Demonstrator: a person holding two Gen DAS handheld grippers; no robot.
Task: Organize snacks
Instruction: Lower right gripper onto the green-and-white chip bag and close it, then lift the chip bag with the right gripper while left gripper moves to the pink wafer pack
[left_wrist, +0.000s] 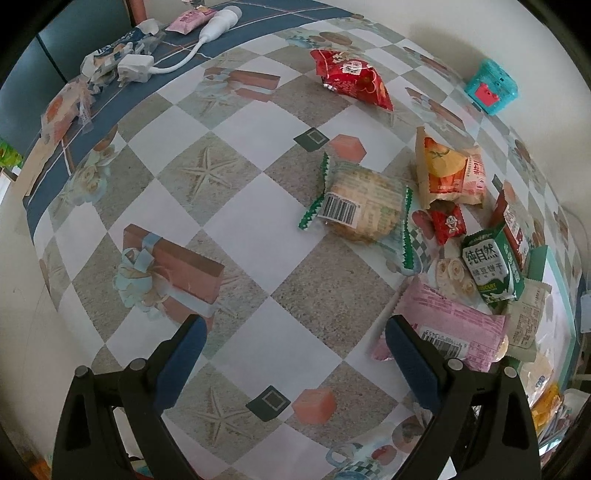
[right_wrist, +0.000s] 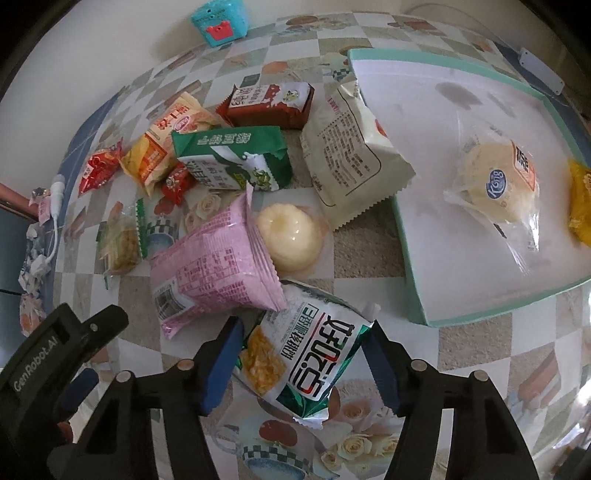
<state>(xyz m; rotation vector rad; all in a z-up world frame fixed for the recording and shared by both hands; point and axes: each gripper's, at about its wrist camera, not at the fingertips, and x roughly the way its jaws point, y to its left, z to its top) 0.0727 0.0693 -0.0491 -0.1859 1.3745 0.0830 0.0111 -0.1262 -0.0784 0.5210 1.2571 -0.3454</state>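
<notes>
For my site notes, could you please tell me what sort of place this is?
Probably a home dining table: a checked tablecloth printed with roses and starfish, loose wrapped snacks such as a pink biscuit packet, and a teal-edged white tray holding a bagged bun.

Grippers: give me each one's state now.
Left gripper: open, empty.
Right gripper: jaws closed on the white-and-green corn snack packet.

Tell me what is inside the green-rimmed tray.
The tray holds a clear-wrapped round bun and a yellow packet at the edge, mostly cut off. A cream packet overlaps its rim.
</notes>
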